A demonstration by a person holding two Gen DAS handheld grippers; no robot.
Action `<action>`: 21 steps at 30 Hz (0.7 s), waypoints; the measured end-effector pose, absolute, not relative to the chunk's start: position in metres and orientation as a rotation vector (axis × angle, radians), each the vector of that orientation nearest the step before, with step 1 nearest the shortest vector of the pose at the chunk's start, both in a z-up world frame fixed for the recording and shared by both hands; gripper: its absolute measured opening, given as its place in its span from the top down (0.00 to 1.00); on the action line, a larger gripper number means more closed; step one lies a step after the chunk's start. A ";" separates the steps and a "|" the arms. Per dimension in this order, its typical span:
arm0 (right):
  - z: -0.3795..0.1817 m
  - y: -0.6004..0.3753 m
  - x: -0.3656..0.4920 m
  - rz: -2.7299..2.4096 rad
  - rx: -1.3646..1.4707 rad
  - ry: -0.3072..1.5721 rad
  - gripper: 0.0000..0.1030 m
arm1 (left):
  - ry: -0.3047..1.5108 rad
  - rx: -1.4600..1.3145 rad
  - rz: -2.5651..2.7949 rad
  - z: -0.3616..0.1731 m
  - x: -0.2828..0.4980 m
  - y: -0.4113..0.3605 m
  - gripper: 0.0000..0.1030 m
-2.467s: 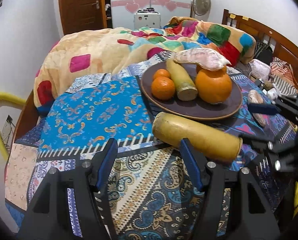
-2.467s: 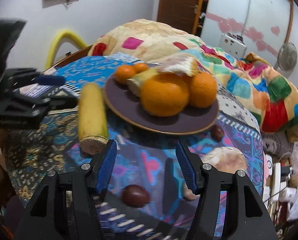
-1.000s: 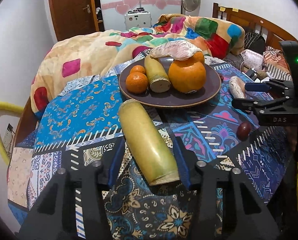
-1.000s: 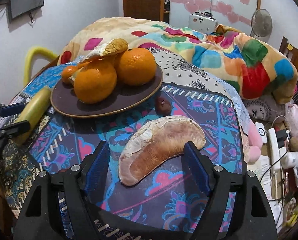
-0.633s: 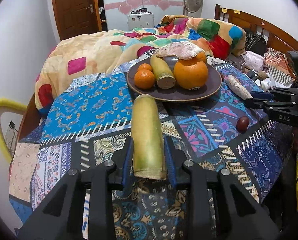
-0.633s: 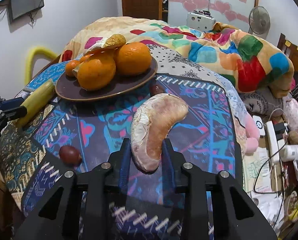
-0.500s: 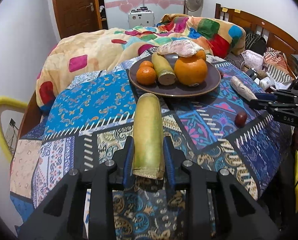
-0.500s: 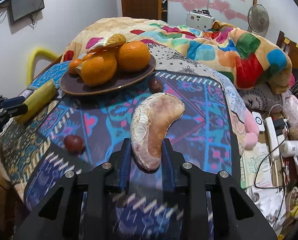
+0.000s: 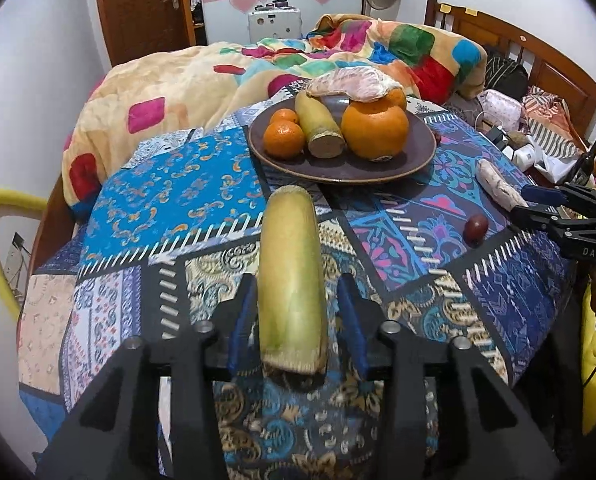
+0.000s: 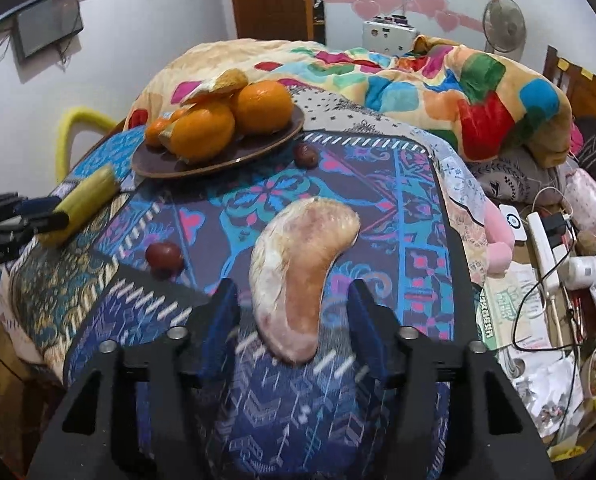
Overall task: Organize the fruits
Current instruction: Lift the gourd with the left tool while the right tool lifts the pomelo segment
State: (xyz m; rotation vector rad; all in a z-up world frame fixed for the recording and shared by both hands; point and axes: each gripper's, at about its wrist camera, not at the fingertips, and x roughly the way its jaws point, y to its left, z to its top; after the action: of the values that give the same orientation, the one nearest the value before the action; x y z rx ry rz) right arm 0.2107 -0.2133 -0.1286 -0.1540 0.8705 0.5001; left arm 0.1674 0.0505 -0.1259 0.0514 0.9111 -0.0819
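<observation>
The patchwork cloth [image 9: 170, 184] runs out of view past the gripper bodies. On it, the dark plate [image 9: 377, 168] carries oranges [image 9: 375, 132], a cut yellow stalk and a pomelo segment. The left gripper [image 9: 296, 320] straddles the long yellow stalk [image 9: 290, 276], pads slightly parted. The right gripper [image 10: 294, 316] stands wide around the loose pomelo segment [image 10: 298, 264].

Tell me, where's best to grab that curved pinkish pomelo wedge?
Probably across the narrow near end of the pomelo wedge, coming in low along its length. The right gripper already straddles it there; its far end is wider and bends sideways.
</observation>
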 end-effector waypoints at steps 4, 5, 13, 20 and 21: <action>-0.134 -0.206 0.221 0.500 -0.146 0.876 0.46 | 0.931 0.060 -0.079 -0.133 0.187 0.049 0.59; -0.134 -0.205 0.222 0.496 -0.152 0.869 0.46 | 0.937 0.051 -0.080 -0.135 0.192 0.050 0.59; -0.138 -0.195 0.227 0.481 -0.194 0.820 0.47 | 0.948 0.027 -0.086 -0.145 0.213 0.050 0.59; -0.136 -0.199 0.222 0.483 -0.206 0.794 0.61 | 0.937 0.023 -0.083 -0.143 0.215 0.050 0.63; -0.136 -0.199 0.221 0.483 -0.210 0.789 0.62 | 0.938 0.024 -0.083 -0.143 0.215 0.050 0.63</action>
State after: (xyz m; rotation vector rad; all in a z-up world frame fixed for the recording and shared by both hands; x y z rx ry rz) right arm 0.2211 -0.1987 -0.1364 -0.2100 0.7890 0.4826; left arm 0.2152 0.0500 -0.1425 0.0244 0.9385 -0.0829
